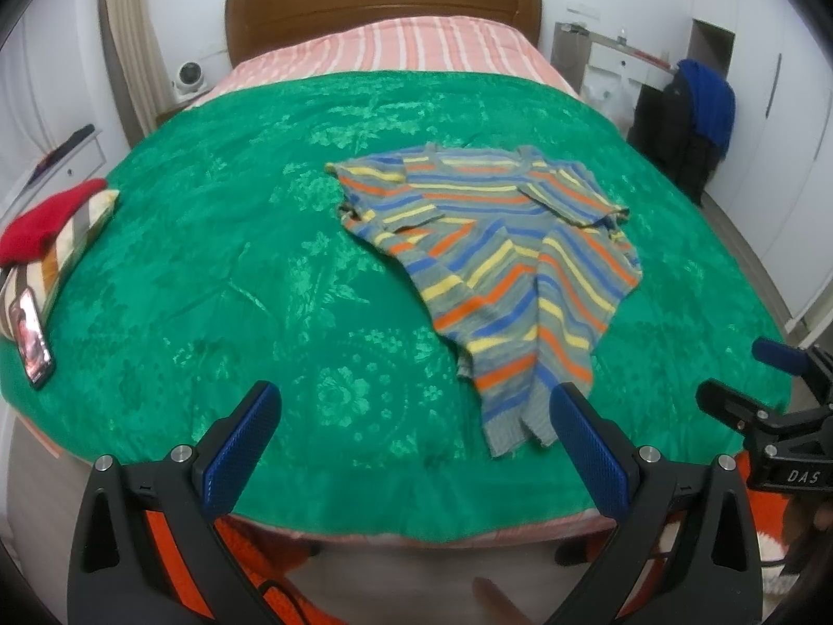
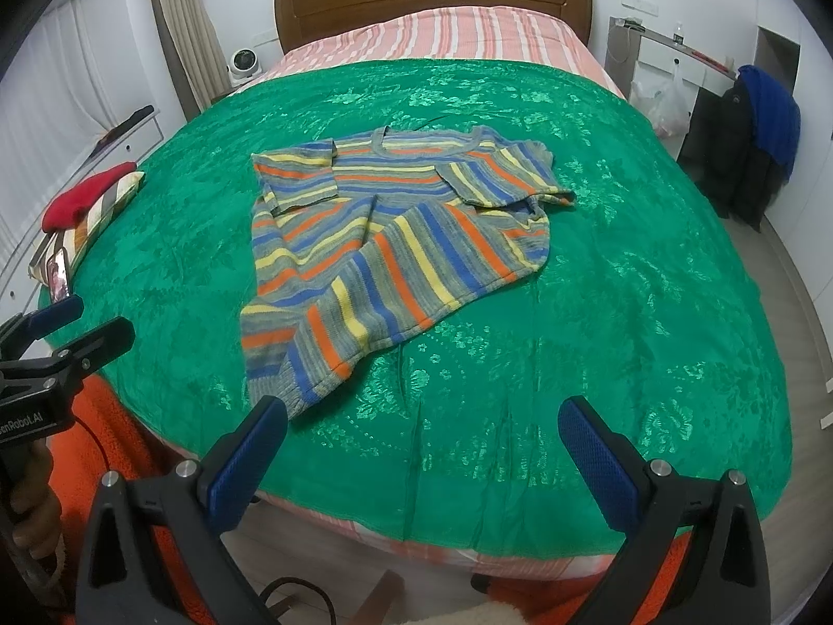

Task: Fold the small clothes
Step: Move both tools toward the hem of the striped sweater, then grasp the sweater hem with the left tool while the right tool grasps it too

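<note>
The left gripper (image 1: 414, 419) hangs over the near edge of the bed with its jaws spread wide and nothing between them. The right gripper (image 2: 421, 435) is likewise wide apart and empty.

The striped sweater (image 1: 494, 260) lies on the green bedspread (image 1: 218, 239) ahead of both grippers. Seen from the left wrist, its ribbed hem reaches down to just inside the right-hand jaw, whose blue pad overlaps the hem's edge in the view; whether they touch cannot be told. Seen from the right wrist, the sweater (image 2: 385, 239) lies ahead and to the left, its lowest corner just above the left-hand jaw. Both short sleeves are folded in over the chest and one lower side is turned across the body.

Nothing lies on the cloth between either pair of jaws and the garment. Far off to the left of the left jaws sit a striped cushion (image 1: 67, 239) with a red cloth (image 1: 47, 219) on it and a phone (image 1: 34, 336) with its screen lit. Beyond the sweater stands the wooden headboard (image 1: 382, 5); to the right, a dark coat with a blue garment (image 1: 705, 99) over it hangs beside the bed.
</note>
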`<action>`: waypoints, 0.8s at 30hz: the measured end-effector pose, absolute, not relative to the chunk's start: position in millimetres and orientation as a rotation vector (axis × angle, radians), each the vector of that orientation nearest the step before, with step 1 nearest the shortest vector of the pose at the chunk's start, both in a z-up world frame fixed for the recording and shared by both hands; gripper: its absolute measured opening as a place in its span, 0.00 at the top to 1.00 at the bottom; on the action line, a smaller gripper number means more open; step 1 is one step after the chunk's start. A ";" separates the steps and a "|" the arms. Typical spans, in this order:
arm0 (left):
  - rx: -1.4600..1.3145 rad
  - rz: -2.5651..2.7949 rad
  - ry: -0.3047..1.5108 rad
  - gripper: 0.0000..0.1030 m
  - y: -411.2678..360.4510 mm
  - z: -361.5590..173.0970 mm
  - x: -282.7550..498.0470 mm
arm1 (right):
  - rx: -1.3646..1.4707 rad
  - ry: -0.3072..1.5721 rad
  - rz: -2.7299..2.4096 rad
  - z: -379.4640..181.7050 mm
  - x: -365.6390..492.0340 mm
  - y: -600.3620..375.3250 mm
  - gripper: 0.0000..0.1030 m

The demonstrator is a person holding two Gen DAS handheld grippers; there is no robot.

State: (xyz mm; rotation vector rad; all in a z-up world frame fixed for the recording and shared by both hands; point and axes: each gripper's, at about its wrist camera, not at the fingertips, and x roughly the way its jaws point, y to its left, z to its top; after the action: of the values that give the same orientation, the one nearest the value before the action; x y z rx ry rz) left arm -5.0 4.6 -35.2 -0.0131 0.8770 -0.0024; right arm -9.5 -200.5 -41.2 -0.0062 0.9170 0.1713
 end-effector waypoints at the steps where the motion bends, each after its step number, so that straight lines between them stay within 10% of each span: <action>1: -0.020 -0.011 0.881 0.00 8.5 -34.9 -3.6 | -0.006 0.916 0.170 -41.1 -9.3 -200.4 0.00; 17: -0.265 -0.249 1.110 0.03 41.6 -123.5 40.2 | 0.057 0.967 0.261 -85.6 21.3 -232.1 0.01; 24: -0.131 -0.371 1.121 0.40 -10.0 -148.2 54.0 | 0.332 1.022 0.468 -118.2 34.3 -219.7 0.12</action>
State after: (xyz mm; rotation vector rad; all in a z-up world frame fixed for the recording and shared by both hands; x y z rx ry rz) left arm 54.0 -10.0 -148.2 -0.1314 1.1211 -0.3710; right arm 34.3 -219.7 -118.2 0.3316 1.0219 0.4682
